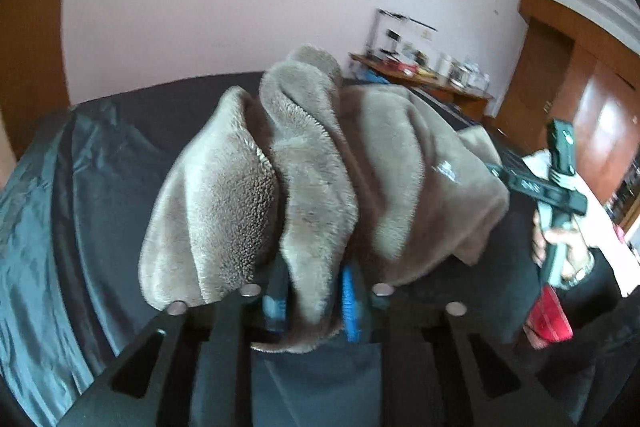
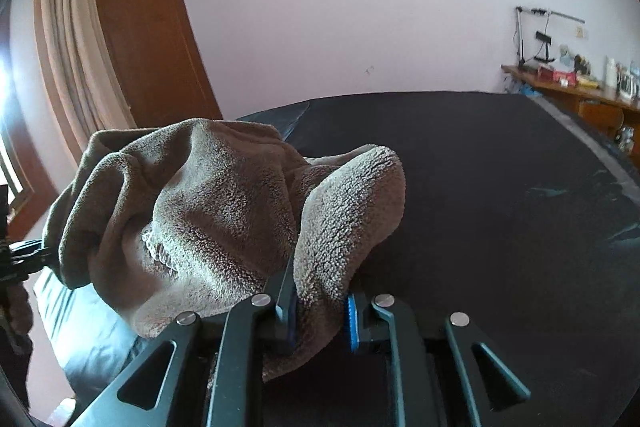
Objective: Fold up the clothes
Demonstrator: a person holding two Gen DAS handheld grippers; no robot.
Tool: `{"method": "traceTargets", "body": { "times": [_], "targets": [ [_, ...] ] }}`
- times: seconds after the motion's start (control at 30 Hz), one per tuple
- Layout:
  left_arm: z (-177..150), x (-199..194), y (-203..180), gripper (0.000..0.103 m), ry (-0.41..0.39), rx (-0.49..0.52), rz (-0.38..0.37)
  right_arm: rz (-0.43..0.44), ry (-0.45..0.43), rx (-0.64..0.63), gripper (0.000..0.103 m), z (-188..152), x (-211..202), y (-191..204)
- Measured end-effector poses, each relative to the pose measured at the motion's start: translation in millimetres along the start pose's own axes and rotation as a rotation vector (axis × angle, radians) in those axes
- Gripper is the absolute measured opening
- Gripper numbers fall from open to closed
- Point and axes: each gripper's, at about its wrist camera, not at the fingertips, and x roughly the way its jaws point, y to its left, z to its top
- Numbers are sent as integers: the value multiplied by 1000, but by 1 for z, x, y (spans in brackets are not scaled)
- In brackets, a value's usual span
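A beige-brown fleece garment (image 1: 320, 163) hangs bunched in the air above a dark bed (image 1: 168, 115). My left gripper (image 1: 312, 303) is shut on one edge of the fleece, which spills between its blue pads. My right gripper (image 2: 320, 311) is shut on another edge of the same fleece garment (image 2: 208, 211). The right gripper also shows in the left wrist view (image 1: 556, 195), held by a hand at the right. The garment stretches between the two grippers, folded over on itself with its inner pile showing.
The bed (image 2: 480, 195) has a black cover and a blue-grey quilt (image 1: 32, 211) at the left. A wooden desk (image 2: 580, 91) with clutter stands by the far wall. A wooden door (image 2: 148, 39) and curtains (image 2: 68, 39) are at the left. A red item (image 1: 548, 319) lies low right.
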Motion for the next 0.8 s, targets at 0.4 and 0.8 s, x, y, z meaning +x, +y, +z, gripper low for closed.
{"method": "traceTargets", "body": {
  "times": [0.4, 0.8],
  "targets": [
    [21, 31, 34, 65, -32, -64, 16, 96, -12, 215, 83, 2, 6, -30],
    [29, 25, 64, 80, -54, -147, -52, 195, 89, 350, 83, 10, 43, -41]
  ]
}}
